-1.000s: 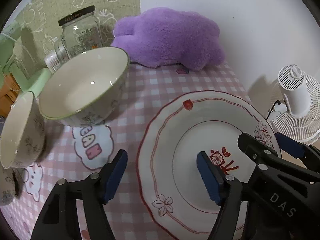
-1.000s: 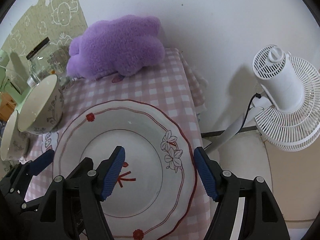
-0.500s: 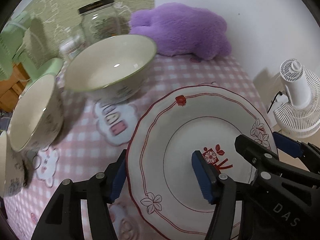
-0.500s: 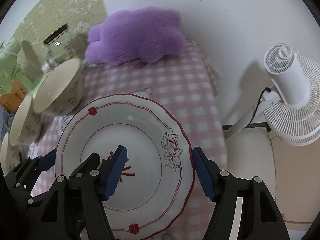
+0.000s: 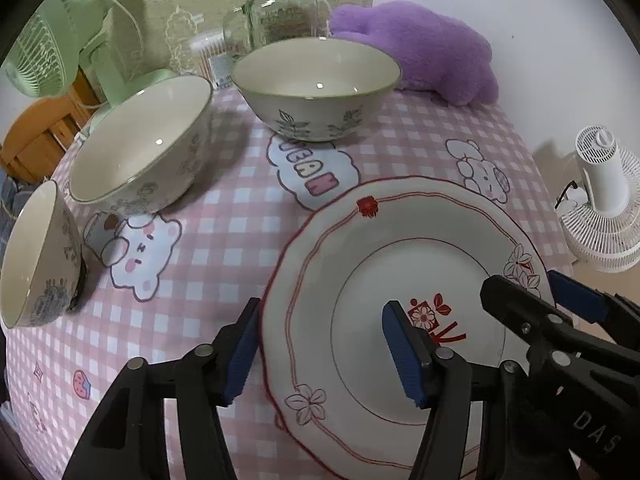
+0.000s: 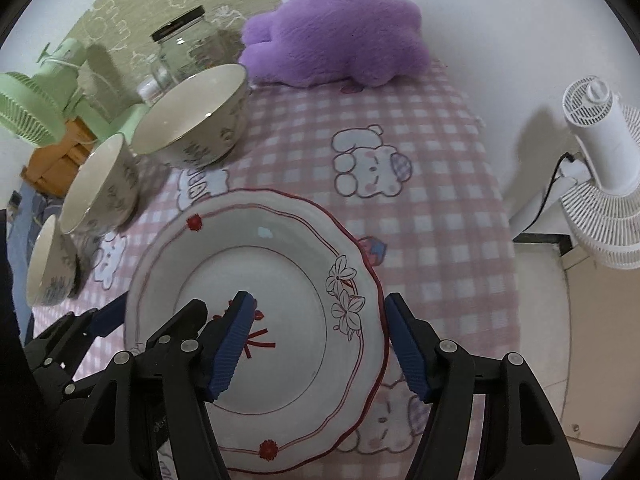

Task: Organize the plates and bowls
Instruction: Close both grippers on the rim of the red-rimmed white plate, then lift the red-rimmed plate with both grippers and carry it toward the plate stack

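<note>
Plate [image 5: 400, 272] sits on the pink checked counter [image 5: 224, 240], in front of the bowls and nearer me than any of them. I have a tool on each side of it. My left tool [image 5: 324, 350] straddles the plate's left rim, one pad outside the edge and the other over the well; its jaws are closing, with the rim between them, but I see the pads not yet pressing. My right tool [image 6: 320, 344] straddles the plate's right rim the same way, jaws apart, one pad over the red mark in the middle and one just beyond the scalloped edge.

Three bowls stand left of and behind the plate: a big bowl [image 5: 316, 88] behind it, a second bowl [image 5: 140, 140] to the plate's far left, and a small bowl [image 5: 36, 256] further left again, all well apart from the plate. A jar [image 5: 280, 8] and a purple plush [image 5: 420, 48] lie behind the big bowl.

What worries me is the grip. The rim is thin, glazed and slopes, so I judge a pad could slide off it if one tool bites before the other, and the plate would then tip or skid on the cloth. The right rim lies near the counter's edge, with a white fan [image 6: 600, 168] on the floor beyond it; a push that way could send the plate over. Pulling it left carelessly could knock it into the nearest bowl.
</note>
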`<move>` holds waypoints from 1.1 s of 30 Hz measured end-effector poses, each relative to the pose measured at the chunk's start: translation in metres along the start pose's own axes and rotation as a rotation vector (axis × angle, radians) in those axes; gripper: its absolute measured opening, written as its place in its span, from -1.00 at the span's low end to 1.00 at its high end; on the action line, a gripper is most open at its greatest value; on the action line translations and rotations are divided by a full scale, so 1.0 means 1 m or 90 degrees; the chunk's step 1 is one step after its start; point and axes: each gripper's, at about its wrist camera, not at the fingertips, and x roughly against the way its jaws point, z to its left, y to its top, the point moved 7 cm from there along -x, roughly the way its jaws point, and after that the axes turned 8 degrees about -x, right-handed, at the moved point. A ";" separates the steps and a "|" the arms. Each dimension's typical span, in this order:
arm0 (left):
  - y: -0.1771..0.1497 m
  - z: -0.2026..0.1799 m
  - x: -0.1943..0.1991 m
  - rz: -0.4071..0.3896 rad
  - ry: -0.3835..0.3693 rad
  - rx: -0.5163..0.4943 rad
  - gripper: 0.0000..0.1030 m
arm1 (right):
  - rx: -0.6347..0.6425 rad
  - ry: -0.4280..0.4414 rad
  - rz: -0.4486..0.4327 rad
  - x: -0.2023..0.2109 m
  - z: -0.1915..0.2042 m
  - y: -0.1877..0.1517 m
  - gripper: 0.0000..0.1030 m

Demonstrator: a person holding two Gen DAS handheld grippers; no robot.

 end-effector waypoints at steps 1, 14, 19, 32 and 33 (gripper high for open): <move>0.000 0.001 0.001 -0.003 0.009 -0.005 0.08 | 0.006 0.000 -0.006 0.001 0.001 0.000 0.32; 0.003 0.002 -0.006 -0.013 0.012 0.007 0.08 | 0.044 -0.065 -0.014 -0.015 -0.005 0.002 -0.07; 0.004 0.002 0.002 -0.027 0.010 0.006 0.08 | 0.038 -0.070 -0.010 -0.010 -0.005 0.001 -0.07; 0.002 0.004 0.059 -0.077 -0.006 -0.006 0.08 | 0.022 -0.081 -0.053 0.046 0.005 -0.010 -0.07; 0.001 0.004 0.063 -0.080 -0.007 -0.008 0.08 | 0.021 -0.081 -0.056 0.050 0.006 -0.012 -0.07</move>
